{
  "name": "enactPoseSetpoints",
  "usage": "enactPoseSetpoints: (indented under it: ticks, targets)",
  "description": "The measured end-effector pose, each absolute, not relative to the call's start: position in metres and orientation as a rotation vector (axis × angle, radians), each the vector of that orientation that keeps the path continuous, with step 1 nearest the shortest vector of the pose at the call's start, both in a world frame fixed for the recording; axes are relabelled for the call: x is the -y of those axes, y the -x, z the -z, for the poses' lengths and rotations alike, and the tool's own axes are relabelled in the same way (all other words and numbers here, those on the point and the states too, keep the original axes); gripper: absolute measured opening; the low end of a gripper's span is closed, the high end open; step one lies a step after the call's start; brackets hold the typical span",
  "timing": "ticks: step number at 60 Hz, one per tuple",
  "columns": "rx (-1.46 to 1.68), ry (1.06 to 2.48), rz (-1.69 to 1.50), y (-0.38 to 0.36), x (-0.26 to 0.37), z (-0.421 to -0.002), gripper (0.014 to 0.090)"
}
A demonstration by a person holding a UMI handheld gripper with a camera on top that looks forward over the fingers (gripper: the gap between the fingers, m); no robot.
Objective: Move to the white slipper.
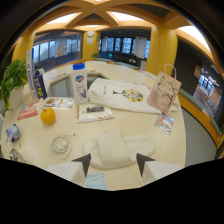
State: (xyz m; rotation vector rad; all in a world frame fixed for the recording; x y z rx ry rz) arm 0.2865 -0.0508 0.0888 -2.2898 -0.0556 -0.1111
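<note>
The white slipper (114, 148) lies flat on the pale table (150, 137), its wide strap across the middle. It sits just ahead of my gripper (113, 163), reaching a little past both dark fingertips (83, 163) at either side. The fingers are spread apart and nothing is held between them. The near edge of the slipper is partly hidden by the gripper body.
An orange (48, 116), a magazine (93, 113), a tall white bottle (80, 84) and a folded white shirt (120, 95) lie beyond the slipper. A paper bag (163, 92) stands at the right, a plant (12, 77) at the left. A coiled cable (61, 145) lies left of the slipper.
</note>
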Motion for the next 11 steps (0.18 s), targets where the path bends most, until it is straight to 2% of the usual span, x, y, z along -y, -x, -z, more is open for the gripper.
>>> enactPoseSetpoints:
  ticks: [11]
  targets:
    - [0.068,2.295,0.106,-0.2852,0.0526,-0.0877,0.0859]
